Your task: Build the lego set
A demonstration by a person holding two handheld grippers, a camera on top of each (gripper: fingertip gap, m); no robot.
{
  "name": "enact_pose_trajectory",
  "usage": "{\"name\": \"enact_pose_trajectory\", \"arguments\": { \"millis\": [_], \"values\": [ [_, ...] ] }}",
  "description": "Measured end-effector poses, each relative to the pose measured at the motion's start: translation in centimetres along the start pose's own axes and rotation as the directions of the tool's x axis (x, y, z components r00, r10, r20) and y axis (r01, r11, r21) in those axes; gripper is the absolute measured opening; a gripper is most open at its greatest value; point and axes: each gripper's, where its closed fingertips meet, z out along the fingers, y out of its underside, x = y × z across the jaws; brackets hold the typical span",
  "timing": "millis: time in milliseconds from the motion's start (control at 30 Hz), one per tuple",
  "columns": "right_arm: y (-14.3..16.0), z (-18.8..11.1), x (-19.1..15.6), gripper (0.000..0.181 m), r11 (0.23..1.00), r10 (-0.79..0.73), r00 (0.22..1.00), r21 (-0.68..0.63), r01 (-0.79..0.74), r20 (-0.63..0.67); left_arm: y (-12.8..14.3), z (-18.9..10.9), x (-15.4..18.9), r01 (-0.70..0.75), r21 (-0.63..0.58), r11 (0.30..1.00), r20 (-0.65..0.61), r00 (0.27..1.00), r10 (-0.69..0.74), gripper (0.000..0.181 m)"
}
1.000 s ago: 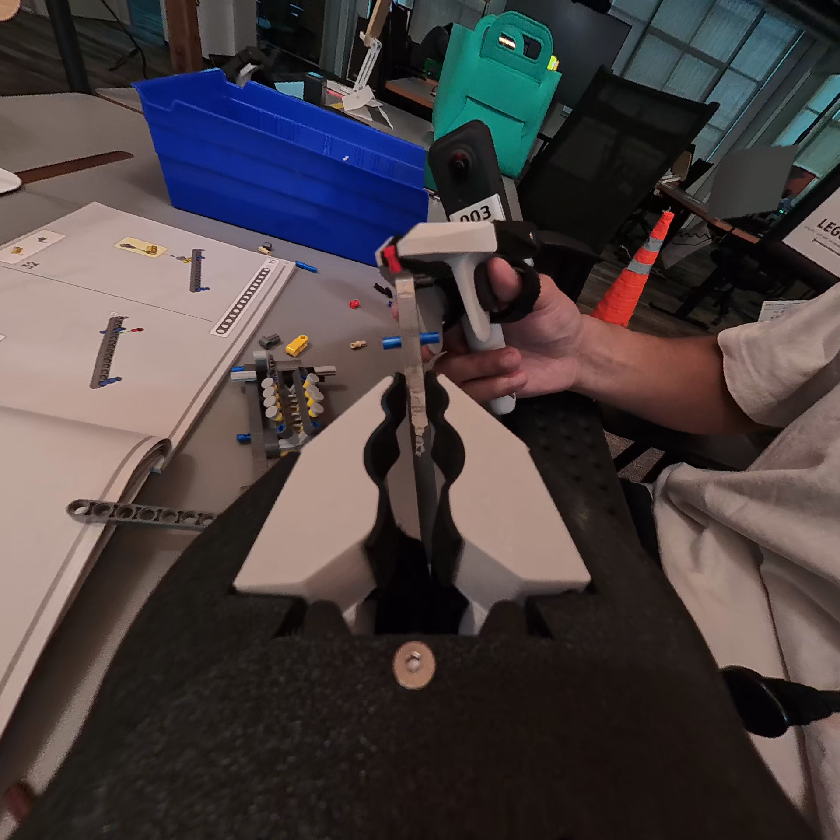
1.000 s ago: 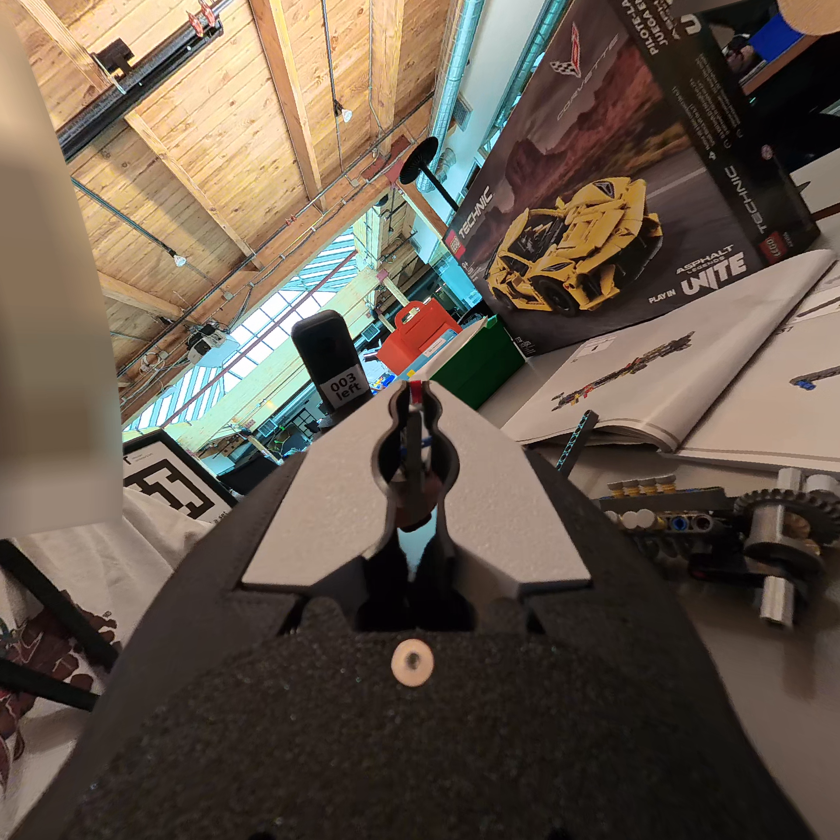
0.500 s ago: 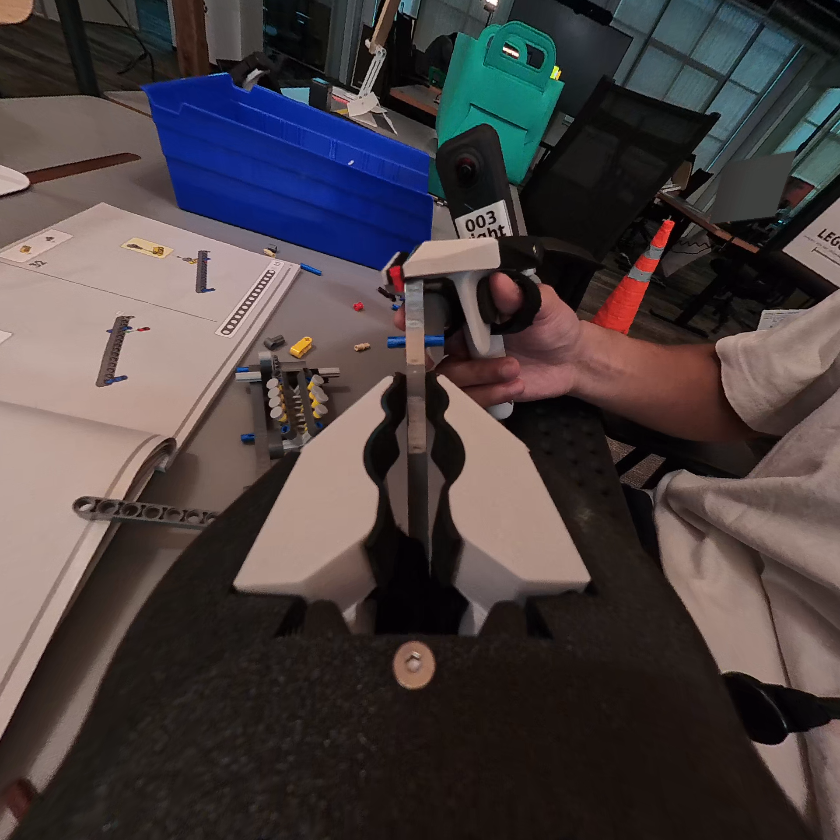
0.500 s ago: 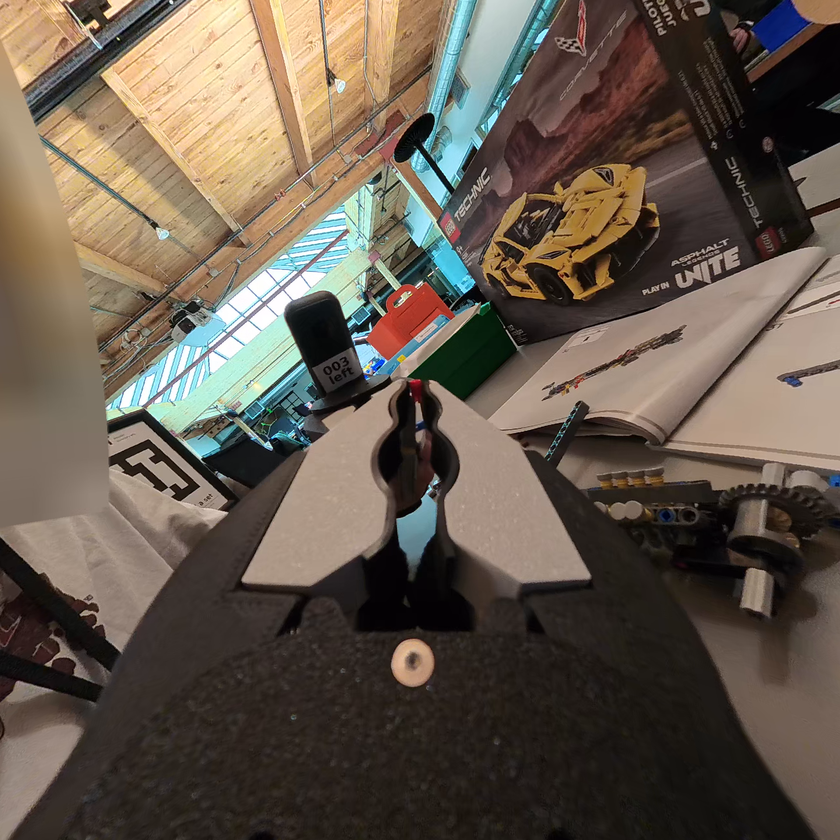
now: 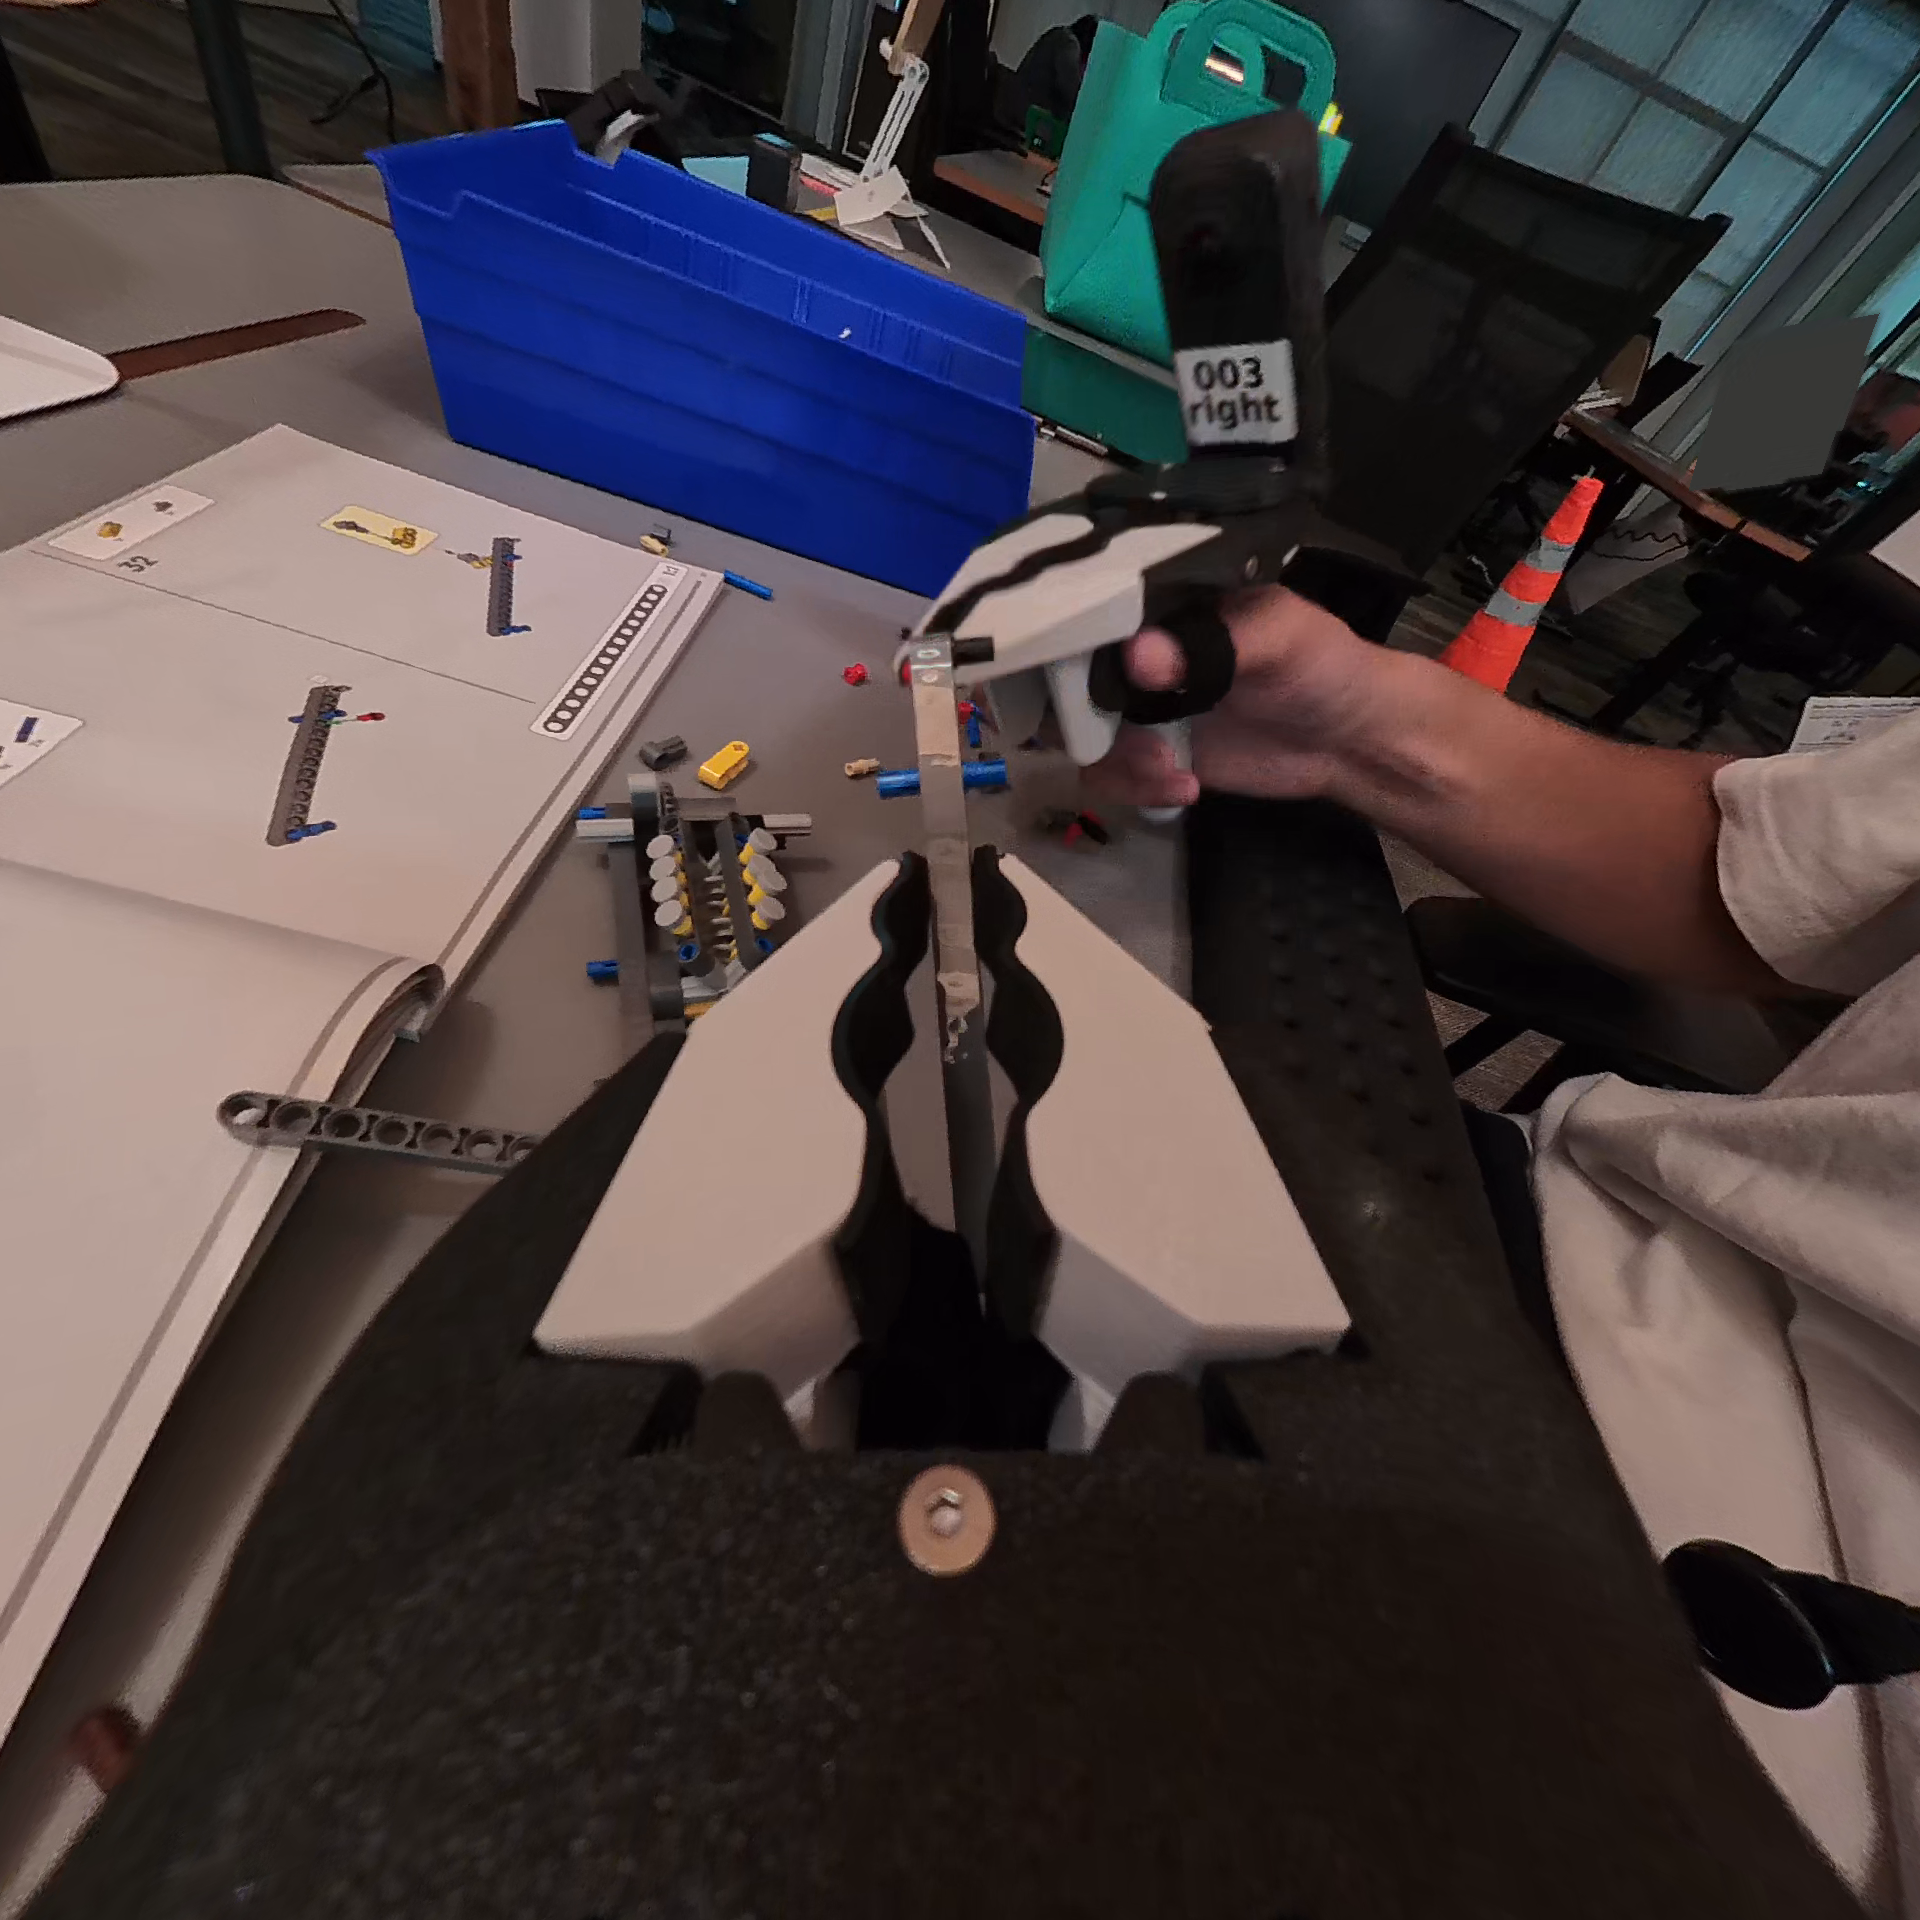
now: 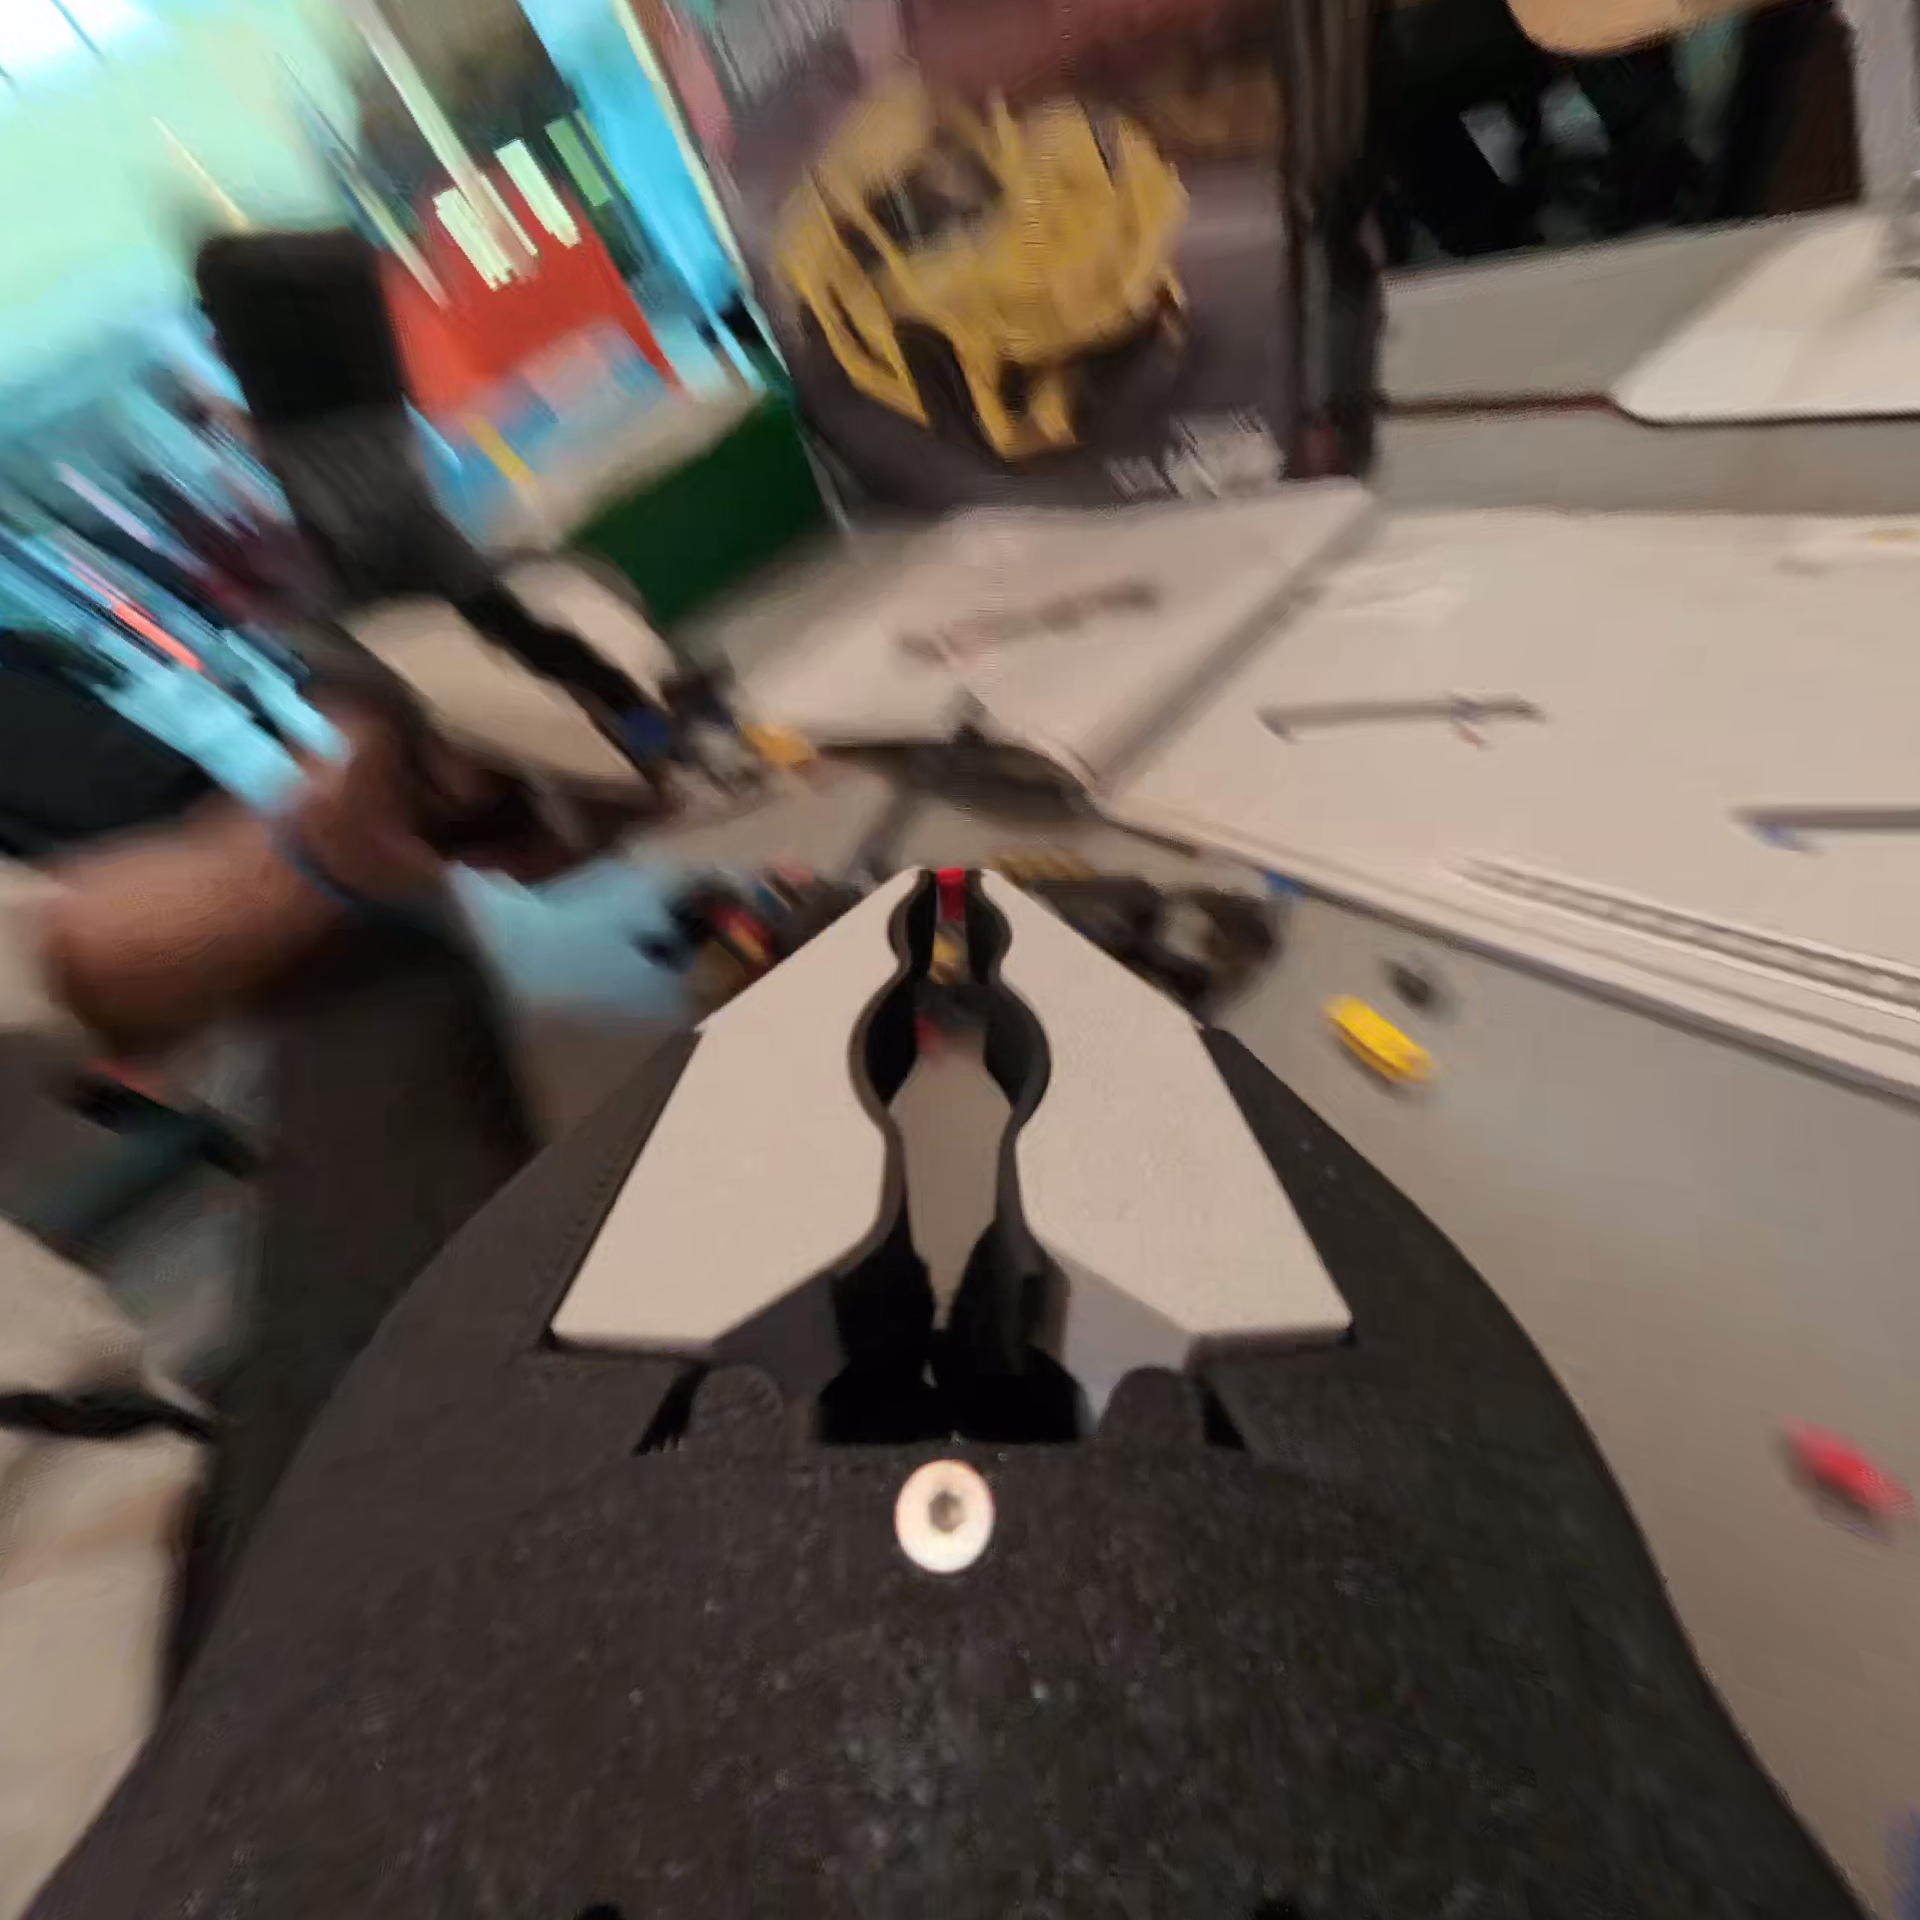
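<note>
The left gripper (image 5: 948, 868) is clamped on a long grey Technic beam (image 5: 943, 831), which runs lengthwise through the narrow slot between its jaws and sticks out well past the tips, standing up and away from the camera. A blue pin (image 5: 940, 778) crosses the beam just beyond the fingertips. At the beam's far end the right gripper (image 5: 951, 649), held in a person's hand (image 5: 1262, 717), meets it from the right, its white fingers (image 5: 1049, 592) angled down toward the top hole; whether they touch the beam cannot be told. In the right wrist view, heavily smeared by motion, the right gripper's jaws are nearly closed, pinching a small red piece (image 6: 950, 891) right at the tips. On the grey table (image 5: 800, 665) below the beam sits a partly built engine block (image 5: 696, 894) with white and yellow cylinders, just beside the open instruction booklet (image 5: 260, 790). A second dark grey beam (image 5: 374, 1127) lies flat at the booklet's lower edge. Loose parts are scattered beyond the block, among them a yellow connector (image 5: 724, 766) and a small red pin (image 5: 854, 673). A blue storage bin (image 5: 707, 353) stands farther back on the table.
</note>
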Motion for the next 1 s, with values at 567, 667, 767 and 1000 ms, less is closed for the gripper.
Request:
{"name": "enact_pose_trajectory", "arguments": {
  "millis": [567, 667, 767, 1000],
  "values": [
    [-0.5, 1.3, -5.9, 0.004, 0.898, -0.433, 0.901, 0.082, 0.432, -0.004, 1.2, 1.4, 1.1, 0.005, -0.04, 0.999, -0.033, 0.999, -0.007, 0.007],
    [-0.8, 1.7, -6.8, 0.004, 0.904, -0.416, 0.909, 0.108, 0.415, -0.01, 0.8, 1.3, 1.1, 0.023, -0.019, 1.0, -0.033, 0.999, -0.024, 0.007],
    [-1.0, 2.2, -6.5, 0.004, 0.901, -0.413, 0.907, 0.11, 0.421, -0.088, 0.6, 1.2, 0.5, 0.007, -0.002, 1.0, 0.015, 1.0, -0.007, 0.007],
    [-1.2, 2.7, -6.4, 0.004, 0.771, -0.595, 0.741, 0.038, 0.635, -0.31, 0.5, 1.0, 0.0, 0.007, 0.001, 1.0, 0.044, 0.999, -0.007, 0.007]
  ]
}}
